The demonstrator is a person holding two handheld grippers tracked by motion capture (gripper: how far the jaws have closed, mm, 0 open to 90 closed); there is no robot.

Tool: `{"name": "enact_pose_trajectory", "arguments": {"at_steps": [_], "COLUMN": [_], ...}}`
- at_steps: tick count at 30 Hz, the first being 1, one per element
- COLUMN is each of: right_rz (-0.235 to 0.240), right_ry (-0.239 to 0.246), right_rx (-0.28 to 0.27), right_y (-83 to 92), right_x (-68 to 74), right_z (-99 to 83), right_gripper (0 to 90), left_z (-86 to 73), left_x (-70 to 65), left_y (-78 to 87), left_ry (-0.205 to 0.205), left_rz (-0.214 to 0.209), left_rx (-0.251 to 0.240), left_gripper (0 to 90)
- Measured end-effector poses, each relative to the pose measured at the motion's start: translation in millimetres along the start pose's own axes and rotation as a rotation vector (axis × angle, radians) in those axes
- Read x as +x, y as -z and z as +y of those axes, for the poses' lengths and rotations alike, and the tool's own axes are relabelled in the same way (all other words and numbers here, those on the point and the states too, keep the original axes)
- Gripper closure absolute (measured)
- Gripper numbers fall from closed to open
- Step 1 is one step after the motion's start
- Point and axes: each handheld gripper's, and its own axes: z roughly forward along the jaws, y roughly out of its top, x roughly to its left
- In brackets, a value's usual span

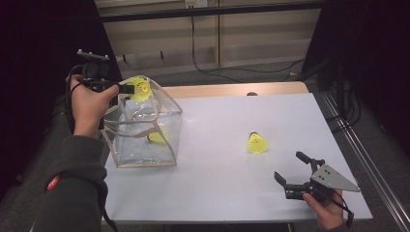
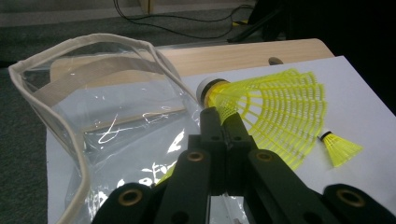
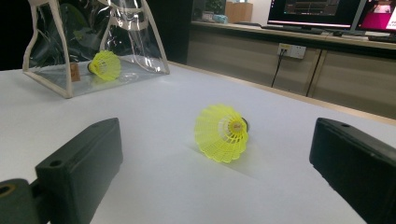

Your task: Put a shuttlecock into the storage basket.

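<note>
High view shows my left claw [image 1: 126, 89] pinching a shuttlecock [image 1: 140, 89] over the clear bag's [image 1: 167, 123] mouth for dropping, while my right claw [image 1: 291, 170] waits spread near the desk's [image 1: 217, 154] loose shuttlecock [image 1: 256, 143].

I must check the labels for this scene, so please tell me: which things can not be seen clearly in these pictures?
- High view: the shuttlecock in the left claw is partly covered by the claw and the hand.
- High view: the shuttlecock inside the clear bag is blurred by the glossy plastic.
- Left gripper view: the bag's bottom is hidden behind the shut jaws.
- Right gripper view: the bag's top is cut off by the upper edge.
</note>
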Motion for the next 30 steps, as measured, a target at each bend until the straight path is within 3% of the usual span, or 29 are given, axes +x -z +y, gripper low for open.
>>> {"name": "enact_pose_trajectory", "arguments": {"at_steps": [30], "right_rz": [0.002], "right_ry": [-0.001], "right_rx": [0.001], "right_y": [0.1], "right_x": [0.1], "right_z": [-0.1], "right_gripper": [2.5], "left_z": [-16.9], "left_x": [22.8], "left_y": [-17.7], "left_ry": [0.045], "left_rz": [0.085], "left_rx": [0.003], "left_gripper": [89.6]}}
